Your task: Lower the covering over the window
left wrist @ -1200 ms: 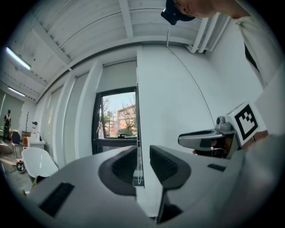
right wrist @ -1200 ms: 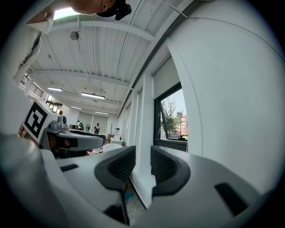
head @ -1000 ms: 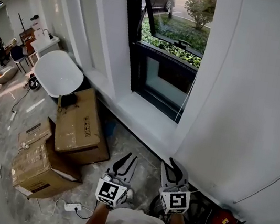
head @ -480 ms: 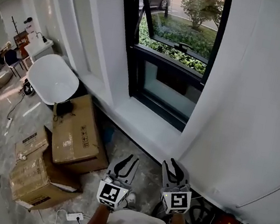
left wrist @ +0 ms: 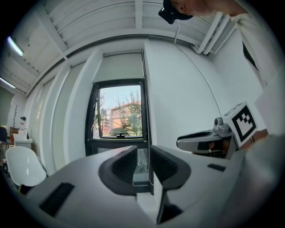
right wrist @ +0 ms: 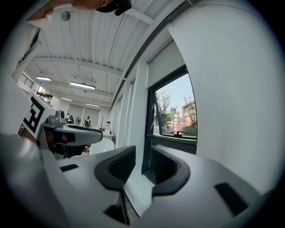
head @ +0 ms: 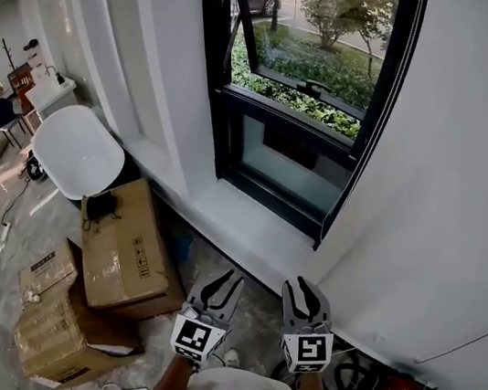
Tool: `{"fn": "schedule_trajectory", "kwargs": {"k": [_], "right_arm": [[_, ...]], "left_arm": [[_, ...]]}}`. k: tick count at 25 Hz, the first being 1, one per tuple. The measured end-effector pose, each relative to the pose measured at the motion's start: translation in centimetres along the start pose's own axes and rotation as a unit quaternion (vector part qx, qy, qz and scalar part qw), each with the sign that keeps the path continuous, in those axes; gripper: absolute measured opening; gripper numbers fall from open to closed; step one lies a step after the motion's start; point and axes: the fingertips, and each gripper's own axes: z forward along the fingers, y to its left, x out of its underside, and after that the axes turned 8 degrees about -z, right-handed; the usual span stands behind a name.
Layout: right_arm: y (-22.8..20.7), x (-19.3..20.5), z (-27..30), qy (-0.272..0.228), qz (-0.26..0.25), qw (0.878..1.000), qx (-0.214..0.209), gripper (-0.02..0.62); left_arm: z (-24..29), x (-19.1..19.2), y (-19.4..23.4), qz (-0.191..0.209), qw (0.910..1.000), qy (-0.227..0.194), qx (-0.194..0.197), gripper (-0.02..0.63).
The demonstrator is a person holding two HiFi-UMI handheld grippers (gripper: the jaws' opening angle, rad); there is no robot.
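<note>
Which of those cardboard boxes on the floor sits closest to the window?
The large box right below the white chair, nearest the window sill; the rest of the pile lies further left, away from the wall.

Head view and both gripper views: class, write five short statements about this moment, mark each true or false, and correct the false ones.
1. The left gripper and the right gripper both have their jaws apart with nothing between them. True.
2. The window is fully covered. False: its glass is bare, and the greenery outside shows through.
3. Cardboard boxes lie on the floor, left of the window in the head view. True.
4. The right gripper is clamped on the window frame. False: it touches nothing and is short of the window.
5. The white chair stands on the windowsill. False: it stands on the floor beside the boxes.
</note>
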Motion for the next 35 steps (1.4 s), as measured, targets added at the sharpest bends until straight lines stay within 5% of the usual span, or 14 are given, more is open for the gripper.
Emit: {"fn": "schedule_trajectory", "kwargs": {"k": [22,35], "right_arm": [[-1.0,0.9,8.4,0.015,-0.010,0.999,0.036,0.091],[-6.0,1.7,15.4,0.007,-0.004,0.999,0.035,0.091]], "left_arm": [[6.0,0.3,7.2,0.000,0.9994,-0.010,0.032,0.094],[13.6,0.2,10.0,0.006,0.9995,-0.010,0.029,0.094]]}}
